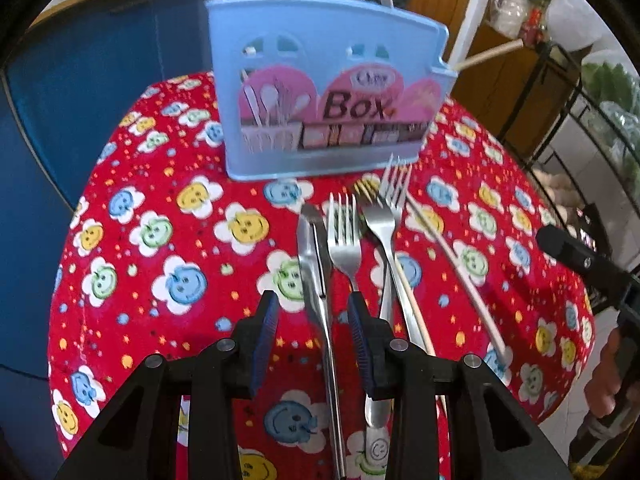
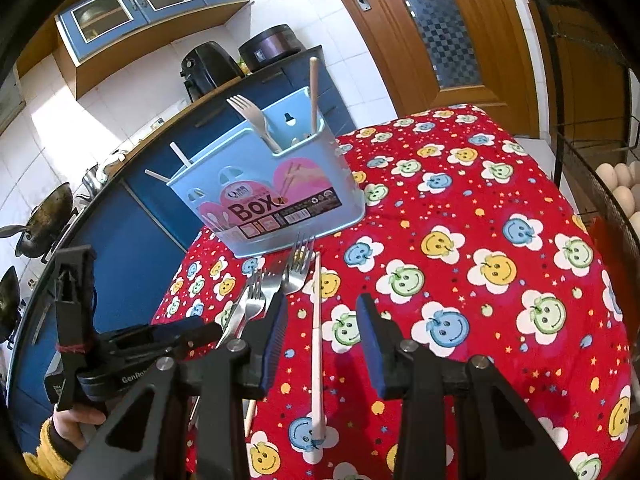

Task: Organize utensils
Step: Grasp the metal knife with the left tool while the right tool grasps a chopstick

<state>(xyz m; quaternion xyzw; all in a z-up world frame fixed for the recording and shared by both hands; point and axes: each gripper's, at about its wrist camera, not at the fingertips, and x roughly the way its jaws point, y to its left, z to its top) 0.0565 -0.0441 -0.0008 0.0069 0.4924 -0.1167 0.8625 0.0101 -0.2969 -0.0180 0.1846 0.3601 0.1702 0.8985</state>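
A light blue utensil box (image 1: 328, 88) marked "Box" stands on the red smiley tablecloth (image 1: 160, 248); it also shows in the right wrist view (image 2: 272, 188) holding a fork (image 2: 256, 120) and chopsticks. In front of it lie a table knife (image 1: 316, 280), two steel forks (image 1: 344, 236) (image 1: 384, 216) and a pale chopstick (image 1: 456, 264). My left gripper (image 1: 314, 320) is open, its pads either side of the knife's handle. My right gripper (image 2: 322, 332) is open above the chopstick (image 2: 317, 344), which lies between its fingers.
The table's left edge drops to blue cabinets (image 1: 80, 80). A black wire rack (image 1: 580, 120) stands on the right, with eggs (image 2: 620, 188) in it. My right gripper's body (image 1: 580, 260) shows at the left view's right edge.
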